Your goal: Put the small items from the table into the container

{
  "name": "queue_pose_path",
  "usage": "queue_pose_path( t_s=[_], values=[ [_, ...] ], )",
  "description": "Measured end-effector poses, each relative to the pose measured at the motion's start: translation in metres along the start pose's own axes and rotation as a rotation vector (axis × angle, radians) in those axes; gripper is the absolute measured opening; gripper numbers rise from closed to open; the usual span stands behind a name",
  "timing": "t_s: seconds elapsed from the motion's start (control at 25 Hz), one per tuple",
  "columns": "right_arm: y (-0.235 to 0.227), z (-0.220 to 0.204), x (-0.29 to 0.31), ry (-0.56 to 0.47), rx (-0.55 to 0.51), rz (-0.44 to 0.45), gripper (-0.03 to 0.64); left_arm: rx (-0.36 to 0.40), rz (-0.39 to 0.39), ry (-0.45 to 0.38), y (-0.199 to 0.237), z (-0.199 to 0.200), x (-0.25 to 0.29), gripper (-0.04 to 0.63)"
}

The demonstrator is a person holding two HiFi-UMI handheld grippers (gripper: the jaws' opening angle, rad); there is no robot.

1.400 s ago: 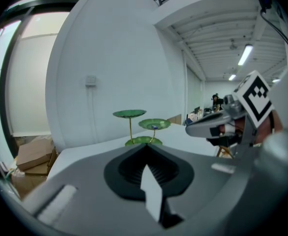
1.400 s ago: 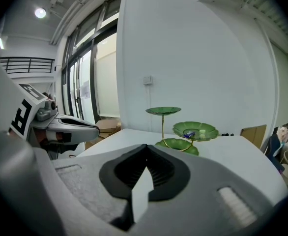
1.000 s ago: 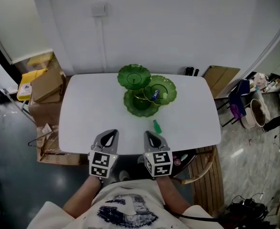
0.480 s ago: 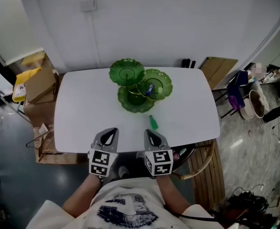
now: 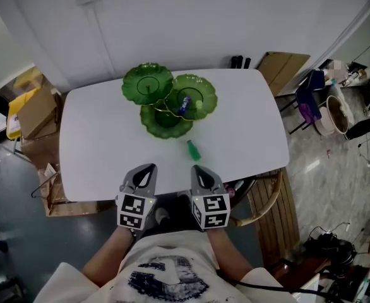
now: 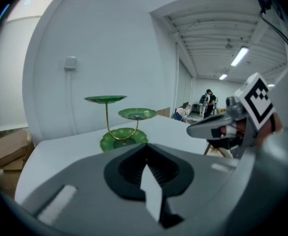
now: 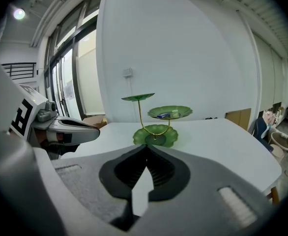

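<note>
A green three-tier dish stand (image 5: 168,101) (image 6: 115,132) (image 7: 156,132) stands at the back middle of the white table (image 5: 96,150). A small blue item (image 5: 185,101) lies in its right dish. A small green item (image 5: 192,149) lies on the table in front of the stand. My left gripper (image 5: 148,168) and right gripper (image 5: 196,168) hover side by side at the table's near edge, both shut and empty, pointing at the stand. The green item is just beyond the right gripper's tip.
Cardboard boxes (image 5: 33,109) sit on the floor left of the table. A wooden chair (image 5: 270,201) stands at the table's near right corner. A flat cardboard sheet (image 5: 281,68) leans by the wall at the back right, with clutter further right.
The table and stand sit higher and further left in the head view than a second ago. Both grippers stay shut by the near edge, now over the floor in front of it.
</note>
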State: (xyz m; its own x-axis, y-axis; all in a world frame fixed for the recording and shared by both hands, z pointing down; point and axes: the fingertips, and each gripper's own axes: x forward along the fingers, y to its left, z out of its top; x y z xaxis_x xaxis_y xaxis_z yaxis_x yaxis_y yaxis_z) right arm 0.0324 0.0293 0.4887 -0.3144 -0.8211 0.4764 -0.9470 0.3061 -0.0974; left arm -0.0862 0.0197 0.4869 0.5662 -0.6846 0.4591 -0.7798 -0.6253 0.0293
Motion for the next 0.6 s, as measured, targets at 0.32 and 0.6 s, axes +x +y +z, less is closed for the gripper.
queue_pose_path(
  t_s=[0.32,0.6],
  values=[
    [-0.024,-0.013,0.008,0.029,0.011,-0.024,0.000,0.010,-0.050,0.034,-0.013,-0.004,0.034,-0.011],
    [-0.042,-0.027,0.020,0.050,0.027,-0.042,0.001,0.020,-0.084,0.062,-0.020,-0.010,0.058,-0.011]
  ],
)
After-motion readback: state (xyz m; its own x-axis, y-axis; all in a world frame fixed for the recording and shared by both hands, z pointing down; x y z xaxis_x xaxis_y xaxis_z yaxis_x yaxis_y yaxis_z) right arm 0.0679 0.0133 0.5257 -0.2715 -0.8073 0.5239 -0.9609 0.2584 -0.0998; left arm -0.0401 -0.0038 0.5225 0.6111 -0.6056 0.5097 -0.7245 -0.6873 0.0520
